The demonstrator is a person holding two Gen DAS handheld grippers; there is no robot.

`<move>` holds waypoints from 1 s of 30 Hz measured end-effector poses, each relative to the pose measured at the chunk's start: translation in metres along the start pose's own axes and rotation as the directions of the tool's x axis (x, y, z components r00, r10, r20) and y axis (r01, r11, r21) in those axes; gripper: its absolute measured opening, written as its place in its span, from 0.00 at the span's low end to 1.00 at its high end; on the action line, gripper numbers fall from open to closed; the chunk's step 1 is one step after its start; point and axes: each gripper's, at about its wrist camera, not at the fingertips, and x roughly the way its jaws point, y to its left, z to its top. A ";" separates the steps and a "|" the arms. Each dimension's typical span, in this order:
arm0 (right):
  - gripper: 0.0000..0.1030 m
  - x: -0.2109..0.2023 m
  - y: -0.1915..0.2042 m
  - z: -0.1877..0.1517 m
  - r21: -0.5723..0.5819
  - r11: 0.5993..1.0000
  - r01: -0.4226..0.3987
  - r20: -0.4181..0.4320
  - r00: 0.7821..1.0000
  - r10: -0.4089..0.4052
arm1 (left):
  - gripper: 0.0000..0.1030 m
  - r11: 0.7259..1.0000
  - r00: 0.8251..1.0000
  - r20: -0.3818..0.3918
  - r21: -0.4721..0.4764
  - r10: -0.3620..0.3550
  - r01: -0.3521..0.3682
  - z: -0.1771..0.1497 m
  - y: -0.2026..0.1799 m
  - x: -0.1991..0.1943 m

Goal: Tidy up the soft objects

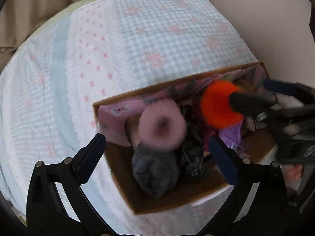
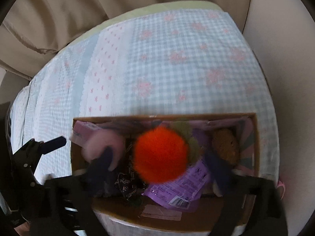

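Observation:
An open cardboard box (image 1: 120,169) (image 2: 256,137) sits on a checked bedspread. In the left wrist view my left gripper (image 1: 157,157) is open above the box, with a pink fluffy ring (image 1: 162,130) blurred between its fingers, over a grey plush (image 1: 155,173). My right gripper (image 2: 159,157) has its fingers apart around an orange pom-pom (image 2: 160,155) (image 1: 218,106) above the box; contact is blurred. A brown plush (image 2: 225,147) and a purple packet (image 2: 181,186) lie in the box.
A blue and white checked bedspread (image 1: 137,39) (image 2: 177,68) with pink flowers covers the bed. Beige curtains (image 2: 78,9) hang behind it. A pale wall (image 2: 285,59) is on the right. Dark patterned fabric (image 1: 191,157) lies in the box.

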 end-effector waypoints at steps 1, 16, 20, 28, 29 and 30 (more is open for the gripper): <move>1.00 -0.003 -0.002 0.000 0.012 1.000 0.005 0.005 1.000 -0.005 | 1.00 1.000 1.000 -0.006 -0.006 -0.002 0.002 -0.003 0.002 -0.001; 1.00 -0.062 0.017 -0.023 0.033 0.998 0.050 0.046 0.998 -0.052 | 1.00 0.997 0.997 0.072 -0.068 -0.038 0.043 -0.029 0.015 -0.072; 1.00 -0.105 0.044 -0.029 0.012 1.000 0.028 0.096 0.995 -0.029 | 1.00 0.995 0.991 0.129 -0.087 -0.043 0.055 -0.042 0.025 -0.119; 1.00 -0.203 0.119 -0.052 -0.085 0.996 0.032 0.251 0.968 -0.010 | 1.00 0.991 0.955 0.298 -0.122 -0.018 0.057 -0.081 0.059 -0.241; 1.00 -0.214 0.129 -0.057 -0.095 0.995 0.032 0.272 0.962 -0.005 | 1.00 0.991 0.945 0.326 -0.128 0.001 0.043 -0.087 0.064 -0.259; 1.00 -0.226 0.140 -0.061 -0.107 0.993 0.040 0.298 0.955 -0.006 | 1.00 0.990 0.935 0.354 -0.135 0.018 0.032 -0.093 0.070 -0.274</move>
